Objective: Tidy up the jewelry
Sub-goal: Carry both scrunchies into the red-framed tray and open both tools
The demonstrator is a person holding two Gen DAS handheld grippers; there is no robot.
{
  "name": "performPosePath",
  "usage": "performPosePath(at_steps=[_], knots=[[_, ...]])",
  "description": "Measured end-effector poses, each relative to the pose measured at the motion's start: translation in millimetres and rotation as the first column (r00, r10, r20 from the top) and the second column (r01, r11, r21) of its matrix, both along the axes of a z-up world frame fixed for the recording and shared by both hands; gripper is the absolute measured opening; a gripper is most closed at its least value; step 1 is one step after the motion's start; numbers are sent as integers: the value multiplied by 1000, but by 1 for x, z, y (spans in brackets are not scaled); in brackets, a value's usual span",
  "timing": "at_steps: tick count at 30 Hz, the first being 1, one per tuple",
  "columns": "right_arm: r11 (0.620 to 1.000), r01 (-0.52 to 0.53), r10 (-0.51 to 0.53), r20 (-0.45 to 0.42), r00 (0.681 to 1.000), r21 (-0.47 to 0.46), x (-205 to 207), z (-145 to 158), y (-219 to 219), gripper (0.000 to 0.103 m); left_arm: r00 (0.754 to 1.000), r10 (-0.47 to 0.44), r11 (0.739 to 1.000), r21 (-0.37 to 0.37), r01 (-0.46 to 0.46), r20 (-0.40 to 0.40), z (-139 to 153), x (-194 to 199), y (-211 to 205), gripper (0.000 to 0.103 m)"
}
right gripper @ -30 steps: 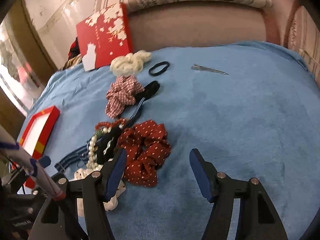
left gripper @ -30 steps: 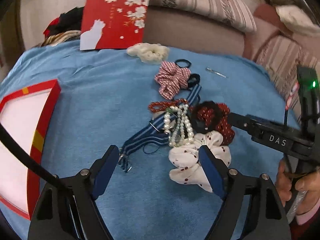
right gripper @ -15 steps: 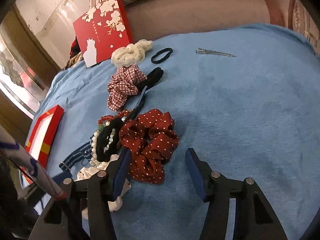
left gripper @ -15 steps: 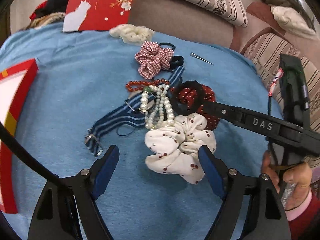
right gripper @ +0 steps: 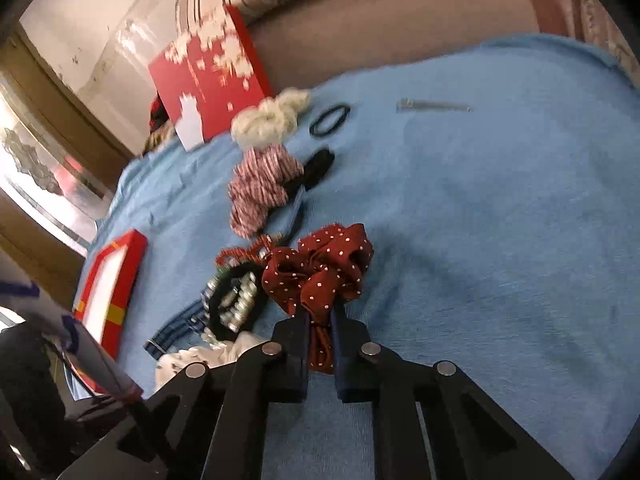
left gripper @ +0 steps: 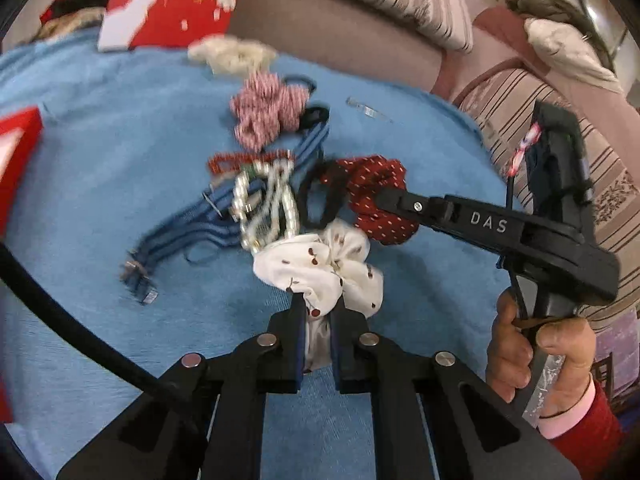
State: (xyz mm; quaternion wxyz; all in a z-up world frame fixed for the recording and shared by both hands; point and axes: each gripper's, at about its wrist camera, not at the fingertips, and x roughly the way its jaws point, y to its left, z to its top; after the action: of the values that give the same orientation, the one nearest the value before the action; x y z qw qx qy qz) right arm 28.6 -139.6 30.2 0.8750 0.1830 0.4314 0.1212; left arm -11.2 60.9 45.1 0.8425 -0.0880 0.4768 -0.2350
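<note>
My left gripper (left gripper: 318, 306) is shut on the near edge of a white cherry-print scrunchie (left gripper: 324, 260). My right gripper (right gripper: 320, 314) is shut on a dark red polka-dot scrunchie (right gripper: 320, 272), also seen in the left wrist view (left gripper: 378, 196). Beside them on the blue cloth lie a pearl necklace (left gripper: 268, 208), a black hair ring (left gripper: 320, 200), a red bead bracelet (left gripper: 244, 159) and a blue striped strap (left gripper: 192, 232). A red-edged tray (right gripper: 110, 292) lies at the left.
Farther back lie a red checked scrunchie (right gripper: 260, 188), a cream scrunchie (right gripper: 268, 120), a black hair tie (right gripper: 330, 120), a black scrunchie (right gripper: 318, 164) and a metal hair clip (right gripper: 432, 106). A red flowered box (right gripper: 208, 80) leans on the sofa back.
Both grippers have closed: the left on the white scrunchie, the right on the red dotted scrunchie. Both moved in closer to the pile.
</note>
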Motion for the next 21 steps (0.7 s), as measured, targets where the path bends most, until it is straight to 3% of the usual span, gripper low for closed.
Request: performPosePath(at_steps=[4,8,13,17,21], knots=[[999,38,-38,79,996,-9,-22,26,-7,9,996,41,999,-27,-39,82,34,-12,29,9],[998,55,-52,154,987,-20,-52,57,1,9,976,141,990,-26,-139,166,64,-12,77,9],[999,-39,41,146,988,-19,-46,86,50,9,934,301,953,-38,-299,195,89,7,155,9],[987,-157,160,119,980,-36,-23,95,122,9,880,429,900,-10,-436,203,95,35,216,9],[963,-266,269,81,960,-53,8,85,208,9,832,522,835,83,-543,188,72,62,273,10]])
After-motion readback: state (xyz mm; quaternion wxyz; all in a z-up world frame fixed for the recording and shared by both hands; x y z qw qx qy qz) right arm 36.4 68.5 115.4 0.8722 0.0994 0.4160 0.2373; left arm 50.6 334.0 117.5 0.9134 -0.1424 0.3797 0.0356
